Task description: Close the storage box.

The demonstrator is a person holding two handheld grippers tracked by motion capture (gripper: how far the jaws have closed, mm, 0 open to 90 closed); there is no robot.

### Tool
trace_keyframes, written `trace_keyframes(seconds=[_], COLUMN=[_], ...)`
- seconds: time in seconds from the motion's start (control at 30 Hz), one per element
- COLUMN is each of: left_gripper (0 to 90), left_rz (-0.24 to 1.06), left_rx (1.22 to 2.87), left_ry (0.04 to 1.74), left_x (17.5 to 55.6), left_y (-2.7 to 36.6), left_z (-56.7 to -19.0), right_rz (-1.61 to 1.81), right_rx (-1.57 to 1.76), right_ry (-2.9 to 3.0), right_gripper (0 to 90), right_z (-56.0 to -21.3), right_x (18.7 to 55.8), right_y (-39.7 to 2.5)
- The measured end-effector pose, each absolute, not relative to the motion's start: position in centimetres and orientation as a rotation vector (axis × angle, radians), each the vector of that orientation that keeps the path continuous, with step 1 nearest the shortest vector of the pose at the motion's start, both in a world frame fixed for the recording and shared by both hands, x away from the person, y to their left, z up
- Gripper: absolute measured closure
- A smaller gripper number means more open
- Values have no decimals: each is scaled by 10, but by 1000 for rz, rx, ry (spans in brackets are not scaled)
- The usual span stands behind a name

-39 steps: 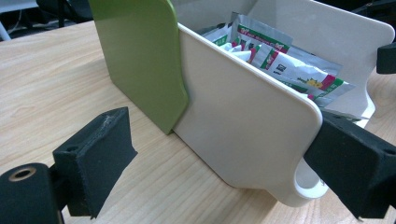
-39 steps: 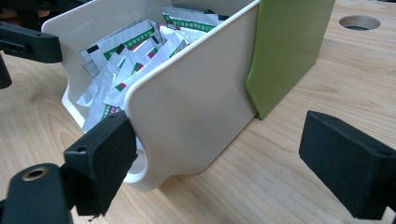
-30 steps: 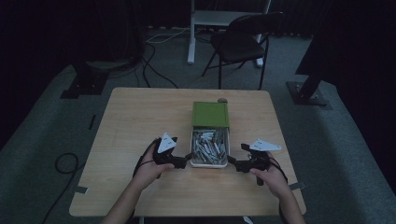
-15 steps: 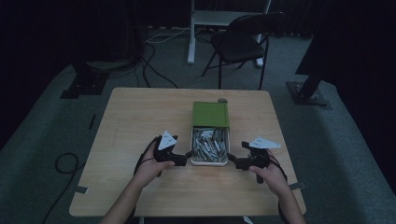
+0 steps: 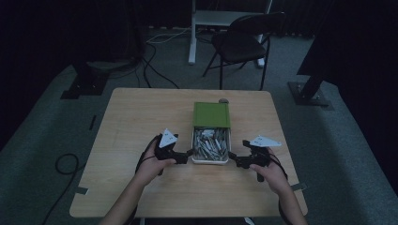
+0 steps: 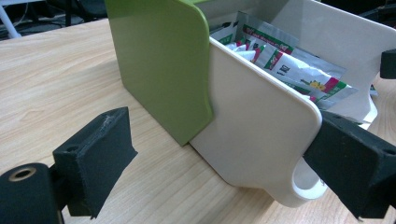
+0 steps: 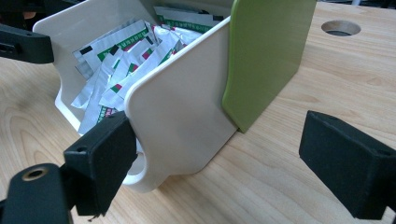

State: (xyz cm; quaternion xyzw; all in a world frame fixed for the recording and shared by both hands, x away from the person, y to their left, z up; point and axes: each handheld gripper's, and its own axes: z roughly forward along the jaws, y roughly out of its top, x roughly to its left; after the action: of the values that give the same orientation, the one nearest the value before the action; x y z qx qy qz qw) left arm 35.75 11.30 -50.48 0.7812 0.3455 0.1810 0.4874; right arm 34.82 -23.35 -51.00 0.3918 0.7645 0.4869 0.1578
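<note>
On the surface (image 5: 141, 122), white box (image 5: 210, 160) of sachets (image 5: 211, 144), green lid (image 5: 211, 114) half on, left tongs (image 5: 187, 153) and right tongs (image 5: 236, 161) both released, flanking its near corners.

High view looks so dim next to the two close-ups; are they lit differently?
High view: dark and murky, the box small and soft. Left gripper view: bright, sachets sharp, the near jaws slightly blurred. Right gripper view: equally bright, with mild glare on the table.

No word, brand or number can be read: the silver sachets (image 6: 299, 65) in the white box (image 6: 252, 130) carry green-and-red printed labels, but their lettering is too small and blurred to make out.
</note>
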Motion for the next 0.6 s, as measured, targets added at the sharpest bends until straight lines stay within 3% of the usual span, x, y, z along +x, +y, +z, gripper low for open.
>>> trace_keyframes(seconds=[0.6], left_gripper=[98], left_rz=[455], left_rx=[1888], left_ry=[860], left_x=[366], left_y=[111], left_z=[-502], right_rz=[1369], right_rx=[1138], right_ry=[2166], right_gripper=[112], right_z=[-506], right_x=[358], right_y=[-232])
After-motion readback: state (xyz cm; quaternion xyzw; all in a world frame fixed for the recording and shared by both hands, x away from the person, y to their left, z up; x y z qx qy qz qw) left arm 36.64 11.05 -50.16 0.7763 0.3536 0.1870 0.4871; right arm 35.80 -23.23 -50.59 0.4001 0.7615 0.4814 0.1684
